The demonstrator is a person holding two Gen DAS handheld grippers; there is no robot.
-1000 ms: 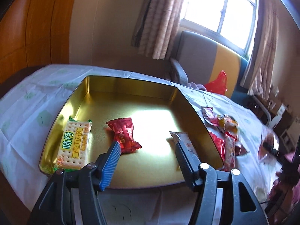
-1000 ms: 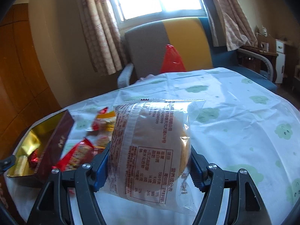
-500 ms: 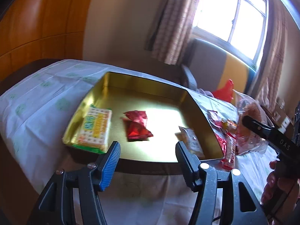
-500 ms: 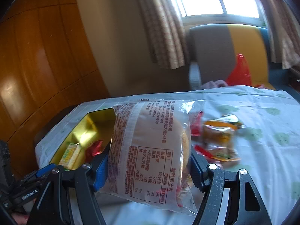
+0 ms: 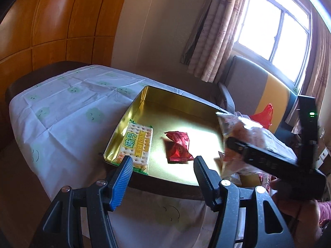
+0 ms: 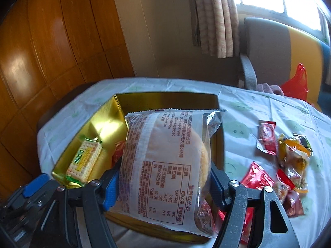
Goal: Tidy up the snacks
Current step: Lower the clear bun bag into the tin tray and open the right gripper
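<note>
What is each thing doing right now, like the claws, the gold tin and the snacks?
Right claw: shut on the bagged bun, held above the tin.
Bagged bun: sealed, upright.
Left claw: open, holding nothing.
Gold tin: open, no lid on it.
Cracker pack: sealed, lying flat in the tin.
Red candy packet: sealed, lying in the tin.
Loose snacks: scattered on the tablecloth, outside the tin.

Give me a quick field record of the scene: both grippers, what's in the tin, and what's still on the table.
left gripper: open, empty, in front of the tin's near edge
right gripper: shut on clear-wrapped bun packet, held above the tin
gold tin: holds cracker pack and red candy packet, lying apart
loose snacks: scattered on the tablecloth, right of the tin
</note>
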